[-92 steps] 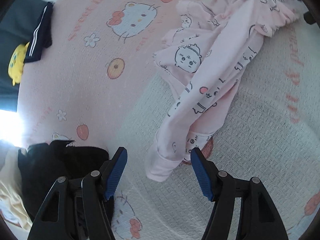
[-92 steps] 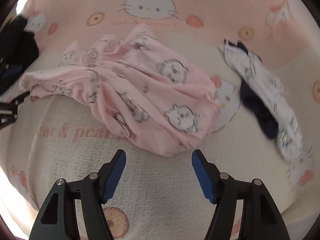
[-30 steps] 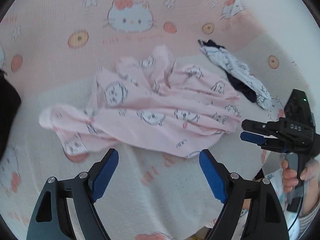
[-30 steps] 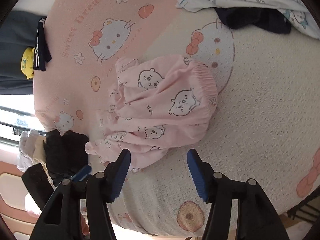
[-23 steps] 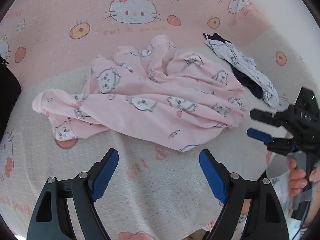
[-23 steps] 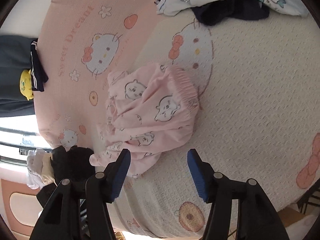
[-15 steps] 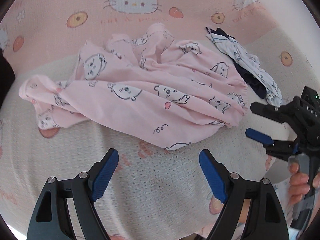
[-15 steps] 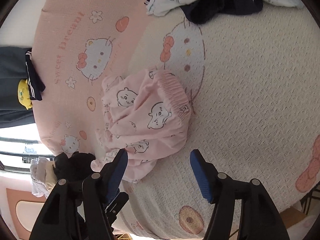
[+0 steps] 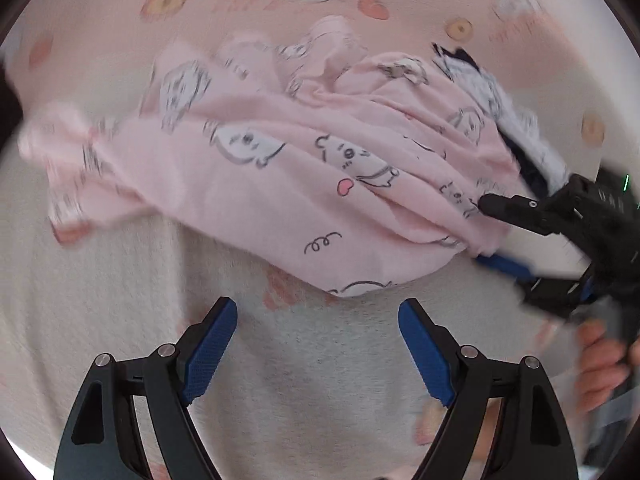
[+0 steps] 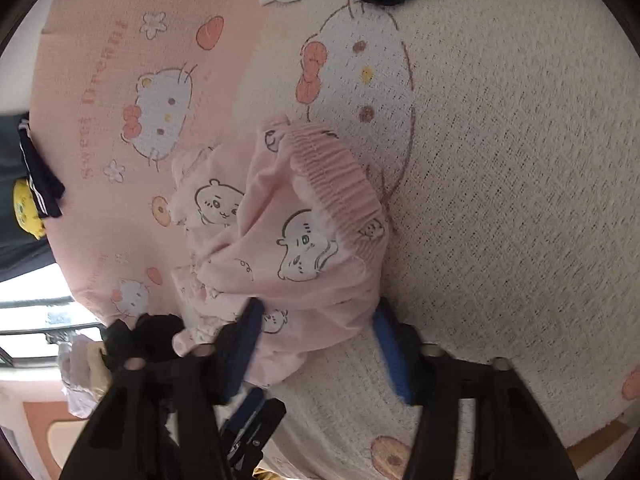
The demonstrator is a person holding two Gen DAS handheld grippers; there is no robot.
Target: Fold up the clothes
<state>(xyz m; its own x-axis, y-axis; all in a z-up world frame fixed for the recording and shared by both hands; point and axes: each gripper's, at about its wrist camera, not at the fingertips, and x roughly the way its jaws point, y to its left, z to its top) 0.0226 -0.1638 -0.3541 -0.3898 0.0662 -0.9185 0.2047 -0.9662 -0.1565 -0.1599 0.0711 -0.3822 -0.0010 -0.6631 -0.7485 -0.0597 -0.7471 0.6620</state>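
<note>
Right hand-held gripper (image 10: pixel 316 336) is closing around the waistband edge of the crumpled pink cartoon-print cotton trousers (image 9: pixel 280 168) on the bed (image 10: pixel 500 200), probably to spread them; left hand-held gripper (image 9: pixel 318 344) hovers, jaws apart, empty.

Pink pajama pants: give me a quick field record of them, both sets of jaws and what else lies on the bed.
garment: pink pajama pants, crumpled, unfolded, on the blanket
waistband: elastic waistband bunched, facing the right gripper
right gripper: jaws closing, edge of the pants between them
left gripper: jaws open, nothing between them, just short of the pants' near edge
other clothes: white and navy garment beyond the pants; black clothing at the bed's edge
</note>
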